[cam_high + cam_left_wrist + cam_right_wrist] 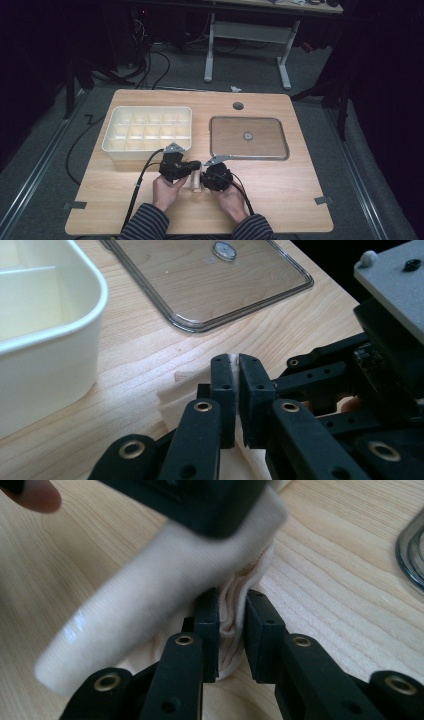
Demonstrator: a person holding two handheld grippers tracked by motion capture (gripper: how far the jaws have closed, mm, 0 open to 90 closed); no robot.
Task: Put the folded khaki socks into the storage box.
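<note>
Near the front edge of the counter, at its middle, both grippers meet on a pale rolled cloth. The left gripper has its fingers nearly closed, pinching a thin fold of it. The right gripper clamps bunched folds between narrowly parted fingers.

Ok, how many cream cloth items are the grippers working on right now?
1. A single rolled cream cloth lies on the table's near edge between the left gripper and right gripper, both jaws pinching it. More could be tucked under the hands.
</note>
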